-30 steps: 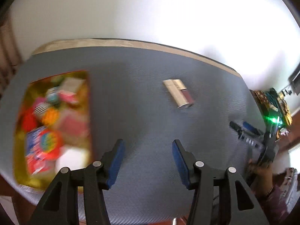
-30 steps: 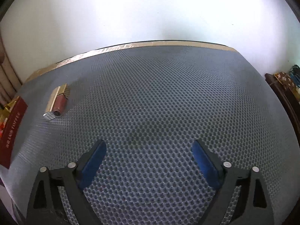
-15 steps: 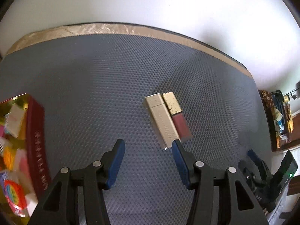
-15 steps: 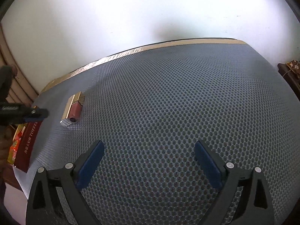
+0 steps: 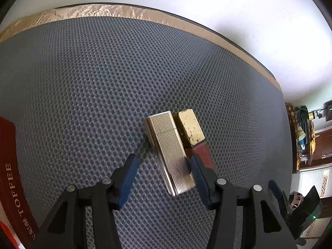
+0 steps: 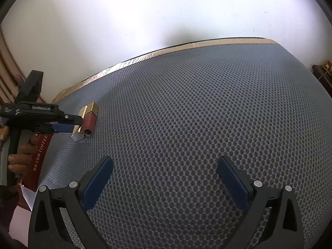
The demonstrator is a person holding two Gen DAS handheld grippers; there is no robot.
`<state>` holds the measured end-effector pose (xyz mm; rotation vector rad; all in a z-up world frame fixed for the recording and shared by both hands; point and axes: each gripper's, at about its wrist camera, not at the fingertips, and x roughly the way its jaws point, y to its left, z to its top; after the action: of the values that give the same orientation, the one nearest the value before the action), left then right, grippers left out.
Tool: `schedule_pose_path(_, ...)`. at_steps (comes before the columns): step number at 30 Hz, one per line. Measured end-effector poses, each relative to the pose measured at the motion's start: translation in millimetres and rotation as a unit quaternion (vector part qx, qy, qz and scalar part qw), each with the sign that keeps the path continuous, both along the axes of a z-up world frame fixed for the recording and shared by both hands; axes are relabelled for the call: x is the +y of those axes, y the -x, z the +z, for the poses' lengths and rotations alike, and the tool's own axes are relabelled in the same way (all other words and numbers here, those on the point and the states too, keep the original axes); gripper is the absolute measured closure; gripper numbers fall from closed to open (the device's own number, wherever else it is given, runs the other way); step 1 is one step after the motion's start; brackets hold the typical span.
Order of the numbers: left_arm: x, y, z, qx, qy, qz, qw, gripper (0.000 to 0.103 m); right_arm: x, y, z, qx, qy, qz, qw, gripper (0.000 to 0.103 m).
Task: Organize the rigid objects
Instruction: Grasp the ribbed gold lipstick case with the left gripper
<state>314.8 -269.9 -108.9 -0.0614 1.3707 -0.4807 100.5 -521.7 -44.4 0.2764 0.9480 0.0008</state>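
A ribbed silver case (image 5: 170, 151) lies on the grey honeycomb mat (image 5: 93, 78). Touching its right side is a lipstick (image 5: 192, 128) with a gold cap and a dark red body. My left gripper (image 5: 162, 158) is open and points down over them. The silver case sits between its blue pads, close to the right pad, with a gap to the left one. The right finger (image 5: 199, 174) covers part of the lipstick's red end. In the right wrist view the left gripper (image 6: 62, 125) hovers by the lipstick (image 6: 89, 122). My right gripper (image 6: 165, 159) stands wide over bare mat, jaws opening, nothing between them.
A dark red toffee tin (image 5: 10, 176) sits at the mat's left edge, also visible as the tin (image 6: 40, 155) behind a hand (image 6: 17, 159). Gold tape (image 5: 124, 12) lines the far edge against a white wall. Cluttered furniture (image 5: 305, 132) stands to the right.
My left gripper has travelled right from the tin of colourful items and sunk over the silver case and lipstick. The right gripper's jaws have widened a little.
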Motion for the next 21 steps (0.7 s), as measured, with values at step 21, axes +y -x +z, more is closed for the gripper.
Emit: schedule_pose_path(21,28,60,3,-0.113,-0.064,-0.011,0.9915,0.074,1,-1,0,0.001,-0.007,0.0,1.0,0.0)
